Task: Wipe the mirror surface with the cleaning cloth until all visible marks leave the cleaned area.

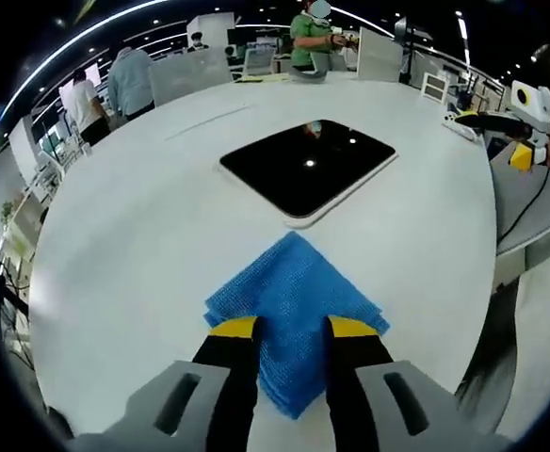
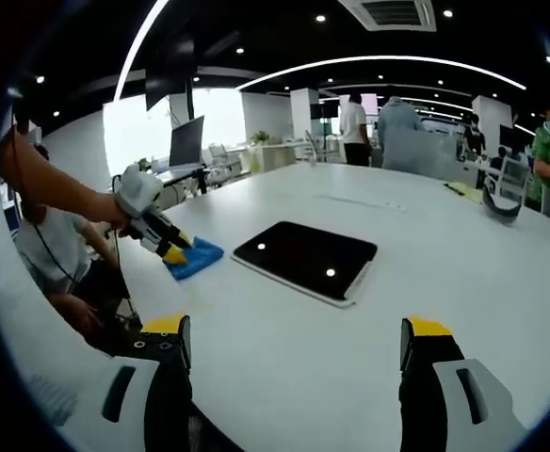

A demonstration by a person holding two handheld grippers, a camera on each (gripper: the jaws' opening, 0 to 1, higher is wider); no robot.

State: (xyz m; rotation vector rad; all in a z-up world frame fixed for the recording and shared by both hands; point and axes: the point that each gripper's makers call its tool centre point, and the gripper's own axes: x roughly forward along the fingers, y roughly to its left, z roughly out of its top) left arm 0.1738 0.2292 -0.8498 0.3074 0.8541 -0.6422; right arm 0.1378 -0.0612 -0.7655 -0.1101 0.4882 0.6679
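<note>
Both tongs are black with yellow tips. Left tongs (image 1: 294, 330) stand narrow, their jaws straddling the near part of the folded blue cleaning cloth (image 1: 294, 287), though whether they press it or only sit above it cannot be told. Right tongs (image 2: 297, 331) stand wide apart over bare tabletop, holding nothing.

Largest is the big white round-edged table (image 1: 124, 245), which carries everything. On it lies the dark rectangular mirror with a pale rim and rounded corners (image 1: 308, 165), flat, reflecting small ceiling lights; any marks on it are too faint to make out. That blue cloth lies just beside the mirror's near corner, apart from it, flat on the table.

In the right gripper view the mirror (image 2: 305, 259) sits mid-table, and the left tongs (image 2: 173, 250) come in from the left, held by a person's arm (image 2: 54, 188), their tips down on the blue cloth (image 2: 198, 257).

Several people stand at far desks.
</note>
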